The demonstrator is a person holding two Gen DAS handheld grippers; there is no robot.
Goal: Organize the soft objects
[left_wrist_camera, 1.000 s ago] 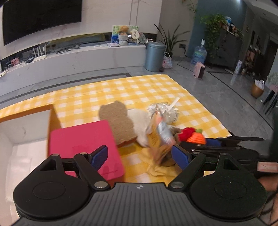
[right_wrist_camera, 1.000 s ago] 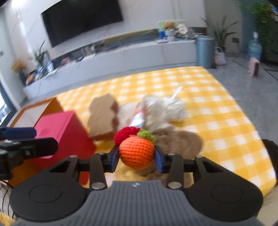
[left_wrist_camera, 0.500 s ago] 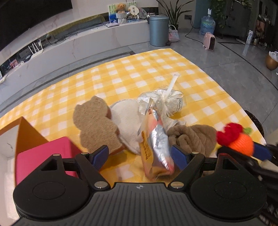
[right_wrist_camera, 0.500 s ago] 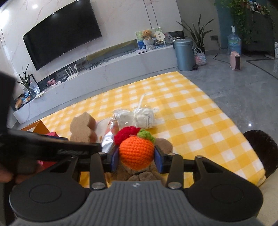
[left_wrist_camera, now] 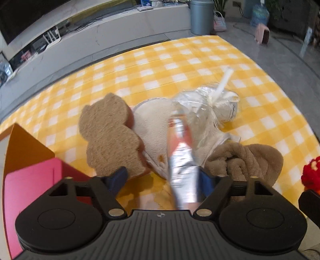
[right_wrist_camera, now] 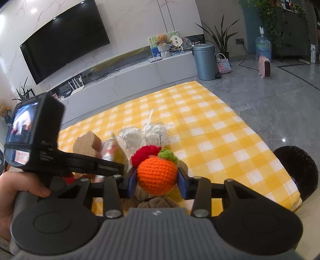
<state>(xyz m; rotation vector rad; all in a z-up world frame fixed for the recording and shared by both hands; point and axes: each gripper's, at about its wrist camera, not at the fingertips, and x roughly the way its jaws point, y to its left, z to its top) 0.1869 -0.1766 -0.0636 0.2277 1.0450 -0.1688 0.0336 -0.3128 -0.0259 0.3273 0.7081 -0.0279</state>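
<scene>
**Bright, even room light; left view smeared, right view crisp**

Both views are well lit by soft, diffuse light, with only faint shadows under the objects on the yellow checked cloth [right_wrist_camera: 210,128]. In the right wrist view a ceiling lamp glares as a white spot on the marble wall [right_wrist_camera: 33,10], and a small highlight glints on the glossy grey floor [right_wrist_camera: 283,140]. That view is sharp throughout. The left wrist view is motion-blurred: the silver snack packet [left_wrist_camera: 183,170] is streaked, and the clear plastic bag [left_wrist_camera: 212,108] is soft. Fisheye distortion bends the white TV bench [left_wrist_camera: 112,30] into an arc and curves the cloth's edges.
</scene>
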